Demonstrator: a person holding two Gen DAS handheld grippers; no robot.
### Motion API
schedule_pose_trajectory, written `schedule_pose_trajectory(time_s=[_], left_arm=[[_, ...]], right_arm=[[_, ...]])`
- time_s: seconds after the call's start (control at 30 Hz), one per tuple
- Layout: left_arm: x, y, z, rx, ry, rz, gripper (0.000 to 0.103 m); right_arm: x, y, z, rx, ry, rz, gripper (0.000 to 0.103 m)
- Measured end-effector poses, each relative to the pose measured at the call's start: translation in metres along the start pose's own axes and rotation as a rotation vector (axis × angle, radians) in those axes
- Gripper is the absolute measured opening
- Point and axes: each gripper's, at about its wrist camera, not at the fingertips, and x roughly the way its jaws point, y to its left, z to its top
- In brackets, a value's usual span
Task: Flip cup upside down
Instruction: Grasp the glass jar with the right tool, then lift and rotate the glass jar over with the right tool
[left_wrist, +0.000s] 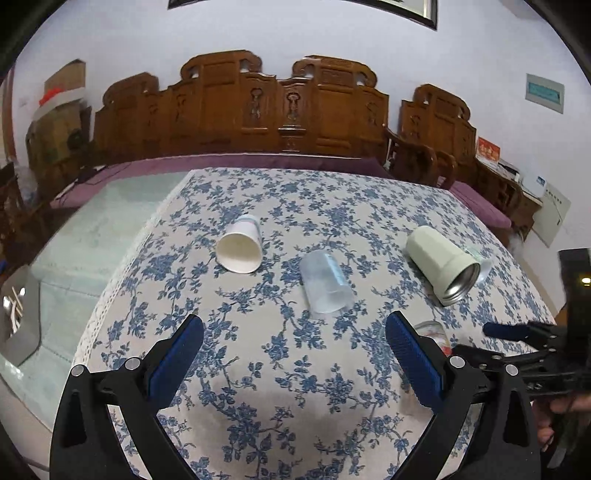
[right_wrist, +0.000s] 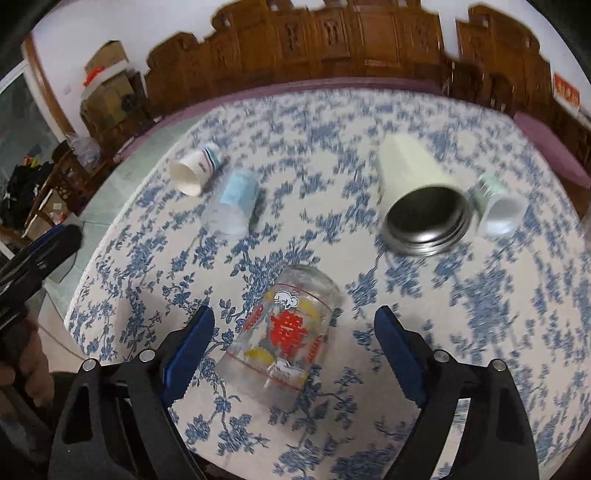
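Floral counter: printed glass lain sideways between spread, empty right fingers; left fingers likewise spread, empty

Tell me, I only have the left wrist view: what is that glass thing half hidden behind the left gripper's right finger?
Observer: A printed glass cup lying on its side, red and yellow decoration, between the open fingers of the right gripper.
Operator: Is it gripped?
Observer: No, both pads stand apart from it.
Operator: Anything behind the pale green flask?
Observer: A small white paper cup on its side, mouth toward the camera, beside the flask's steel mouth.
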Motion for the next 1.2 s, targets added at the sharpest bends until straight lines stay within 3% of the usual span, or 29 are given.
schedule_pose_trajectory(time_s=[0.3,0.6,0.9,1.2], left_arm=[[0.009,0.005,-0.004,0.005,0.022,0.007,0.095],[0.013,0.004,-0.004,0.005,0.029,0.006,0.095],[0.015,0.001,-0.005,0.017,0.041,0.008,0.095],[0.017,-0.004,-0.007,0.028,0.048,0.009,0.095]], right_arm=[[0.058,-0.009,0.010,0.069,0.208,0.019,0.085],[0.082,-0.009,0.018,0.072,0.317,0.042,0.076],[0.082,-0.010,0.022,0.073,0.314,0.020,0.062],[0.032,-0.010,0.013,-0.023,0.169,0.012,0.059]])
